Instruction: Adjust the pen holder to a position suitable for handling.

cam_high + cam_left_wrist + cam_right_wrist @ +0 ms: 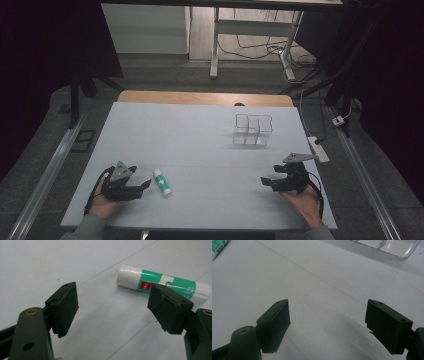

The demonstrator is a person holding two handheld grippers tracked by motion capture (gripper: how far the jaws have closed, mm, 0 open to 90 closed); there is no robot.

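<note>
Glue stick (pixel 162 181) lying flat on white bench (pixel 200 145), near-left area, just right of left claw (pixel 145 184). White cap, green-and-white body; small red square label on the green part with white lettering that seems to read "neo", plus tiny white print farther along the tube, too small to read with certainty. Seen close in left gripper view (pixel 162 283), resting on its side, partly behind the right-hand jaw, cap end toward the middle of the frame. Also glimpsed at top-left corner of right gripper view (pixel 218 247), green label with unreadable print.

Left claw held low over bench by left hand (pixel 102 202), jaws spread wide apart, nothing between them; stick just beyond the jaw tips, not clamped. Grey three-cornered plate on top, black cable looping by the wrist.

Right claw (pixel 265 181) at near-right of bench, held by right hand (pixel 304 202), jaws likewise parted wide and empty, pointing toward bench middle; bare surface between them in right gripper view (pixel 327 322).

Clear plastic compartment box (pixel 252 130) standing farther back, right of centre, well apart from stick and both claws; its corner visible at top of right gripper view (pixel 387 246).

Beyond bench: wooden edge, white power strip (pixel 318 148) by the right side, desk legs and cables on floor.
</note>
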